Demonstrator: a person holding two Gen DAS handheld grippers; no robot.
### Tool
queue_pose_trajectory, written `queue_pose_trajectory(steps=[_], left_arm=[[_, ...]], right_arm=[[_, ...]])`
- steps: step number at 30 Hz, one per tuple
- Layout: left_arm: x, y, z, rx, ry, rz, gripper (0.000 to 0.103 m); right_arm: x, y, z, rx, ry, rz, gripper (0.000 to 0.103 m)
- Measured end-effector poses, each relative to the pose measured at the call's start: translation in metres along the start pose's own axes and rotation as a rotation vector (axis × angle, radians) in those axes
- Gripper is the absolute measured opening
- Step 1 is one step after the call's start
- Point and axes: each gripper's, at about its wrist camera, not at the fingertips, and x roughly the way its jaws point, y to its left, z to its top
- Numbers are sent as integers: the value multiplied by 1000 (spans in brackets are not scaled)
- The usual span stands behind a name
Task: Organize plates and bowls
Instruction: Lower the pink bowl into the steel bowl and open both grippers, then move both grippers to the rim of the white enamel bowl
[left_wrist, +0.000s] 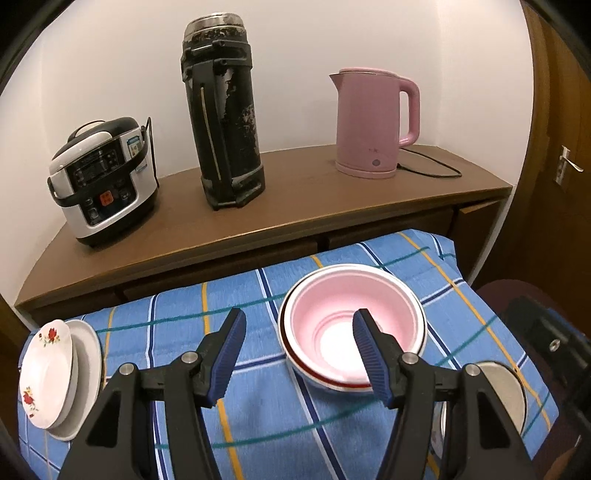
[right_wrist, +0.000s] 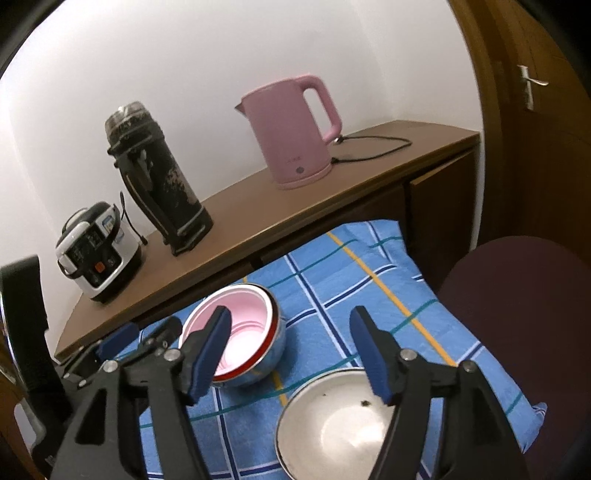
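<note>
A pink bowl sits nested inside a white bowl with a red rim stripe, the pair standing upright near the middle of a blue plaid cloth that covers the surface. In the right wrist view the outer bowl shows a shiny blue-tinted wall, and the pink one fills it almost to the lip.

Just to the right of that pair, nearer the camera, stands an empty metal bowl with a dark rim, apart from the nested two; a few dark specks lie on its inner wall. In the left wrist view only part of its edge shows behind the claw's arm.

At the cloth's left edge two white plates are stacked; the upper plate carries red flower prints and tilts on the plain one.

The left claw stands wide with nothing between its blue pads, its right finger in front of the nested bowls. The right claw is also wide and holds nothing; its left finger overlaps the pink bowl in view, its right finger the metal bowl.

Behind the cloth runs a brown sideboard bearing a rice cooker, a tall dark flask and a pink kettle with its cord. A dark chair stands at the right, by a wooden door.
</note>
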Motion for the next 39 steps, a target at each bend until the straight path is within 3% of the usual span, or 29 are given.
queue_pose_trajectory(steps=[13, 18, 28, 39], left_arm=[[-29, -12, -32, 15, 10, -34, 63], [-36, -18, -40, 19, 13, -43, 63], [-52, -27, -56, 33, 18, -69, 63], [-59, -36, -73, 54, 34, -88, 63]], right_arm=[[-48, -30, -23, 25, -93, -33, 80], [-67, -43, -37, 43, -134, -64, 90], [-92, -56, -55, 28, -162, -117, 90], [-116, -66, -76, -23, -256, -222, 90]])
